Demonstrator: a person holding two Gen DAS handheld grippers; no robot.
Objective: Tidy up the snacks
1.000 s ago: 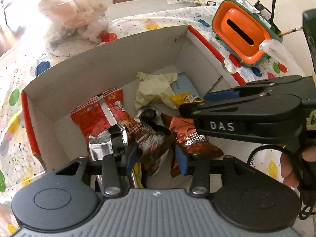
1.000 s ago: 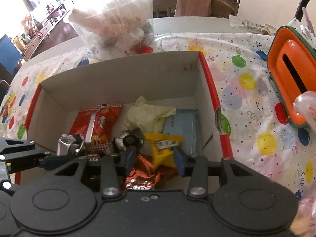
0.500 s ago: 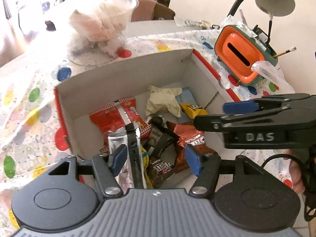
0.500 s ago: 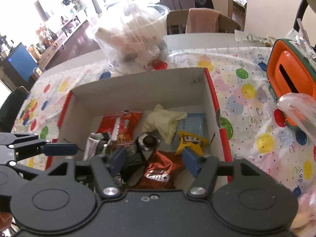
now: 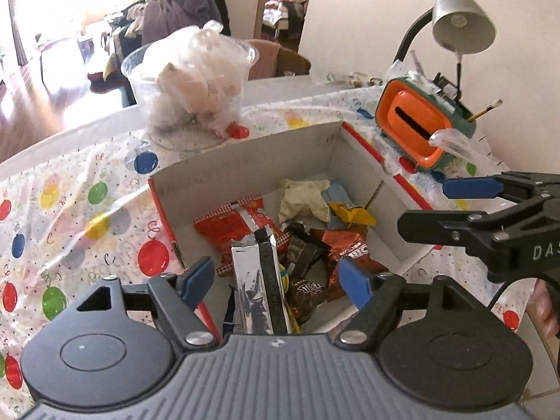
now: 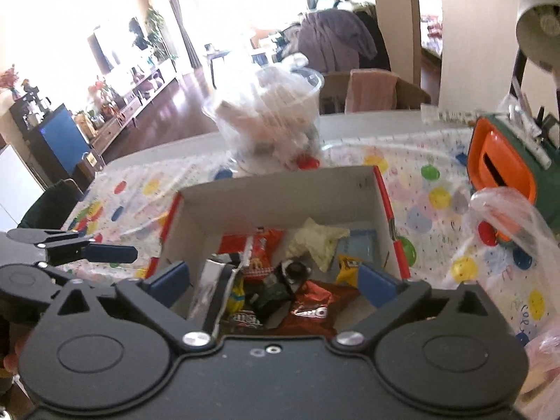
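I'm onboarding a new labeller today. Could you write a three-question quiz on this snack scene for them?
1. True or false: the left tongs are shut on the silver packet.
2. Which lies nearest the box's far right corner? A red checkered bag; B pale blue packet; C brown Oreo bag.
3. Fill in: beyond the box stands a clear plastic ____ stuffed with bags.

Key:
1. False; both tongs, the right tongs too, are open and hold nothing.
2. B.
3. Tub.
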